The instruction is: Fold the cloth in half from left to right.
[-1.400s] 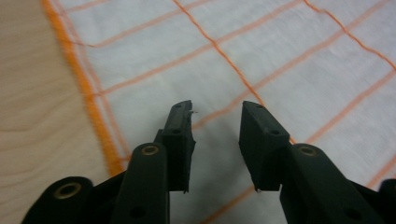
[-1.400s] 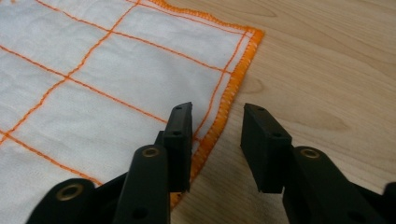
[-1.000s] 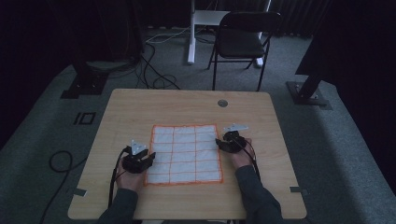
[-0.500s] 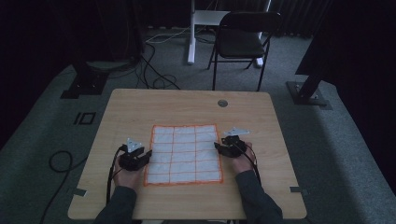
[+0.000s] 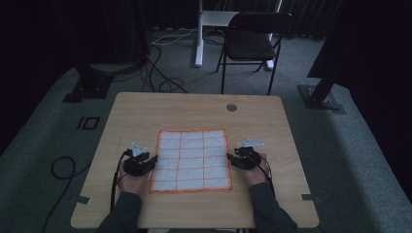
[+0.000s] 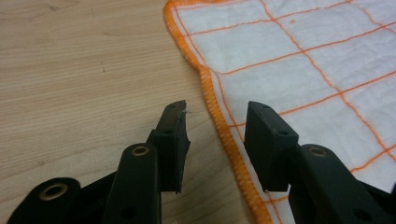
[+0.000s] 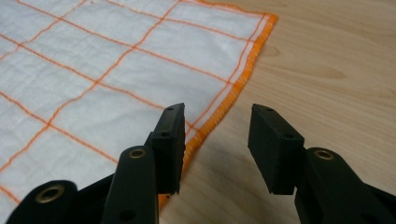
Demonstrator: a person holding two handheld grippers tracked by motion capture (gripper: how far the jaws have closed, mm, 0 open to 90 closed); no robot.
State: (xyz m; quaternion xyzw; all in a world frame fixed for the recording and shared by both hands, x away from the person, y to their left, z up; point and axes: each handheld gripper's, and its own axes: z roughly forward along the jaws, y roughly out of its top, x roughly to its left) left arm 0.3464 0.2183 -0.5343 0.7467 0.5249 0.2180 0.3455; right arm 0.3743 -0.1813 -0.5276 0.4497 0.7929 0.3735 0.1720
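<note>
Evidently the grasp step is in hand: the cloth (image 5: 193,160) lies flat at table centre, flanked by the left gripper (image 5: 152,160) at nine o'clock, jaws just opened, hem between, and the right gripper (image 5: 230,159) at three o'clock, jaws apart. Next, both edges need pinching.

Cloth (image 5: 192,160) on table (image 5: 194,109), chair (image 5: 252,43) behind

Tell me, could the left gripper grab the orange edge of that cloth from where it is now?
Probably yes: the left gripper stands open astride the cloth's orange hem, with nothing in the way.
</note>
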